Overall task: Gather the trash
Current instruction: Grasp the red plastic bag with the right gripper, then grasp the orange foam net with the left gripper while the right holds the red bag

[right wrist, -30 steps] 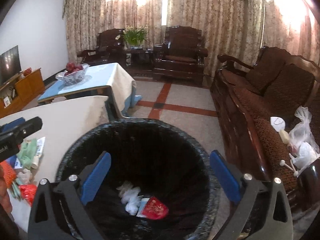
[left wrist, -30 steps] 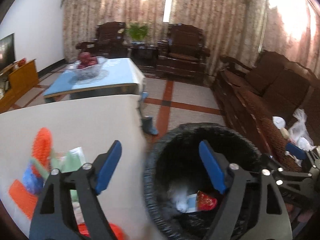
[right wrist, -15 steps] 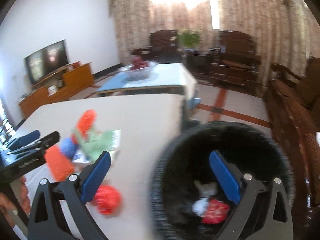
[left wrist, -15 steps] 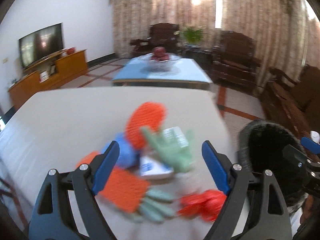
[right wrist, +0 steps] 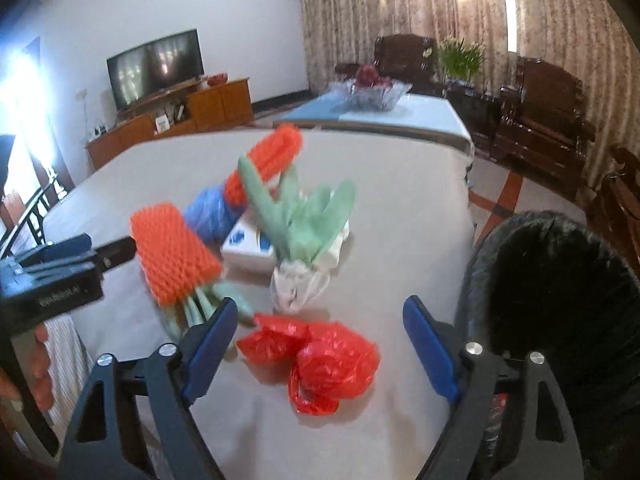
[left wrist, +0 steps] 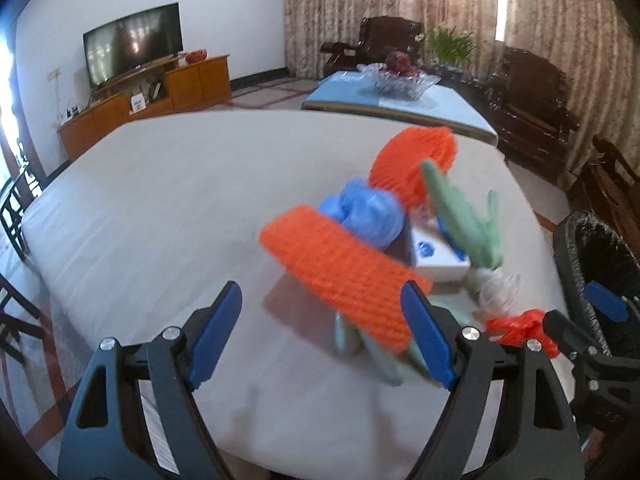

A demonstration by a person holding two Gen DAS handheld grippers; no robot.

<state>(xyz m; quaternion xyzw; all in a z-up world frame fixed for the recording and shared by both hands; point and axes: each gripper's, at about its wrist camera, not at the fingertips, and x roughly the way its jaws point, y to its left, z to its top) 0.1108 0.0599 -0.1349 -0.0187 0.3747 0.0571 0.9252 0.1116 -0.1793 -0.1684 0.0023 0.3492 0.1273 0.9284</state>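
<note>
A pile of trash lies on the white-clothed table (left wrist: pixel 160 200). In it are an orange foam net (left wrist: pixel 344 276), a blue bag (left wrist: pixel 364 212), a second orange net (left wrist: pixel 412 164), a green glove (left wrist: pixel 468 220) and a white box (left wrist: pixel 436 256). My left gripper (left wrist: pixel 320 300) is open just short of the near orange net, its jaws closing a little and holding nothing. My right gripper (right wrist: pixel 320 320) is open with its jaws closing. A crumpled red plastic bag (right wrist: pixel 328 356) lies between them, clear of the pads. The black-lined bin (right wrist: pixel 560 280) stands off the table's right edge.
A crumpled white bag (right wrist: pixel 296 288) sits behind the red one. Beyond the table are a blue-topped coffee table (left wrist: pixel 400 104) with a glass fruit bowl, a TV (left wrist: pixel 132 48) on a wooden cabinet, and dark armchairs (right wrist: pixel 540 120). A hand (right wrist: pixel 40 364) holds the left gripper (right wrist: pixel 80 252).
Both views have swung left from the bin onto the table, and the trash pile is now close in front. The right jaws have narrowed around the red bag.
</note>
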